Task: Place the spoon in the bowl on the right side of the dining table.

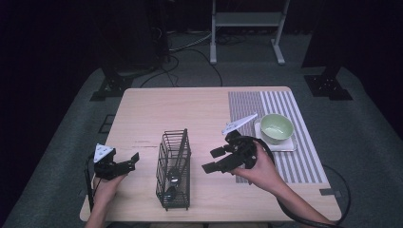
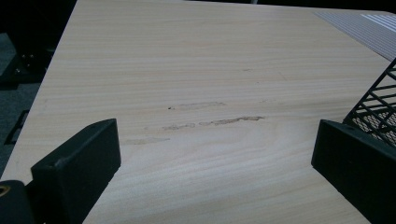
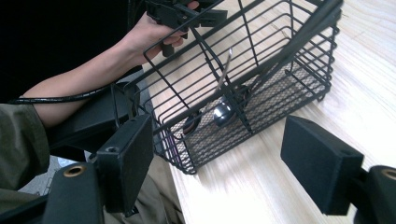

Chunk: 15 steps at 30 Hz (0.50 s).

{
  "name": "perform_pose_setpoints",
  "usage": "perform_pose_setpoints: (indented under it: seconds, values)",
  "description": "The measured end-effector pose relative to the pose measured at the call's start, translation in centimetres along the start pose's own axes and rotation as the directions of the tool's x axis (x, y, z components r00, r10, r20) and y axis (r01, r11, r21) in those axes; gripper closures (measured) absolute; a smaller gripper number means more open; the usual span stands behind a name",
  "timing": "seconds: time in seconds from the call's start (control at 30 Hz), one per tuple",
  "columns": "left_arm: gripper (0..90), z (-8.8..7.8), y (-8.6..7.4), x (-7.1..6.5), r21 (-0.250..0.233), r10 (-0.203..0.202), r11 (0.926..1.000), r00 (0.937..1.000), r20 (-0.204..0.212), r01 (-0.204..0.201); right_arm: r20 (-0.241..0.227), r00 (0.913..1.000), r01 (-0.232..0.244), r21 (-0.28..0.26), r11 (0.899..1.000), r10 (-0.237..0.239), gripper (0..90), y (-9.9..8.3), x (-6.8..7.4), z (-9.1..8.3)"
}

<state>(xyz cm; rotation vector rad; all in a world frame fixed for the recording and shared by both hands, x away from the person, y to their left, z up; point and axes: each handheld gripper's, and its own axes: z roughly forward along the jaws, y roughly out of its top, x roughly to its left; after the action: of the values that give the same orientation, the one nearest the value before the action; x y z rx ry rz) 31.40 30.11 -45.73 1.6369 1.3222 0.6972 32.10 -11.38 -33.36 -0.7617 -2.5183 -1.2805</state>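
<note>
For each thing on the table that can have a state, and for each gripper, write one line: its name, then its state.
Wire basket: upright, with a spoon inside.
Green bowl: upright on a white square coaster, looks empty.
White scoop: lying flat beside the bowl.
Left gripper: open, holds nothing.
Right gripper: open, holds nothing.

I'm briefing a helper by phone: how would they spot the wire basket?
On the wooden table, look near the front edge, between the two grippers. The wire basket is the black, upright, open-topped cage holding metal utensils, unlike the solid green bowl on the striped mat.
</note>
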Motion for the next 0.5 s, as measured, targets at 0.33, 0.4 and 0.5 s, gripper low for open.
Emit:
perform_pose_setpoints:
  seconds: [0.33, 0.4, 0.5]
  values:
    - [0.4, -0.1, -0.1, 0.1, 0.003, -0.002, 1.0, 1.0, -0.003, 0.002, 0.0, 1.0, 0.007, 0.021, 1.0, -0.007, 29.6, 1.5, 0.4, 1.5]
    - [0.4, -0.1, -0.1, 0.1, 0.003, 0.0, 1.0, 1.0, -0.004, 0.0, -0.003, 1.0, -0.001, 0.02, 1.0, 0.001, 31.3, 1.9, 0.2, 1.9]
    - [0.4, -0.1, -0.1, 0.2, 0.004, -0.001, 1.0, 1.0, -0.005, 0.001, 0.002, 1.0, -0.008, 0.023, 1.0, 0.008, 35.0, 2.2, 0.0, 2.3]
